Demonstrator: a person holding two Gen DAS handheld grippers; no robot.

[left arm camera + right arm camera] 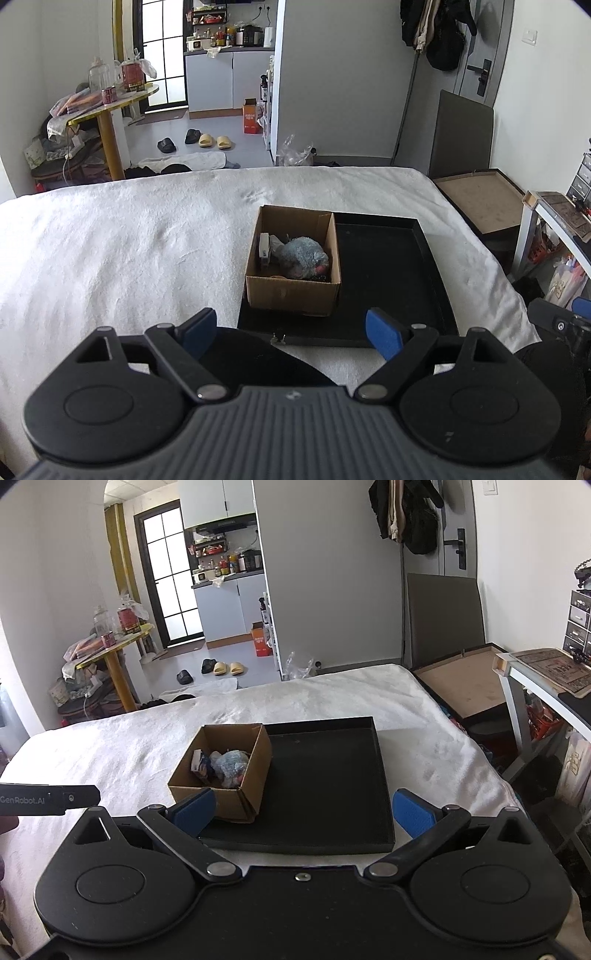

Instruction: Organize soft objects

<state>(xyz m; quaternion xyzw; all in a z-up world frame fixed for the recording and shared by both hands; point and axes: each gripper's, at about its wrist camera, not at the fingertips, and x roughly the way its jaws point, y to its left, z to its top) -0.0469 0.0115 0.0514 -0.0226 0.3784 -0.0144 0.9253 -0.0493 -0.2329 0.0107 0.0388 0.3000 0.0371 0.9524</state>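
An open cardboard box (293, 291) stands in the left part of a black tray (391, 273) on a bed with a white cover (122, 251). Inside lie a grey-blue plush toy (303, 257) and a small white item (264, 249). The box (221, 786), the plush toy (231, 764) and the tray (332, 786) also show in the right wrist view. My left gripper (291, 332) is open and empty, just short of the tray's near edge. My right gripper (303, 808) is open and empty over the tray's near edge, its left finger close to the box.
To the right of the bed stand a brown-topped box (484, 195) and a white shelf (535, 679). Beyond the bed are slippers (199, 139) on the floor, a cluttered yellow table (107, 107) and a kitchen counter. The left gripper's body (48, 799) shows at the left edge.
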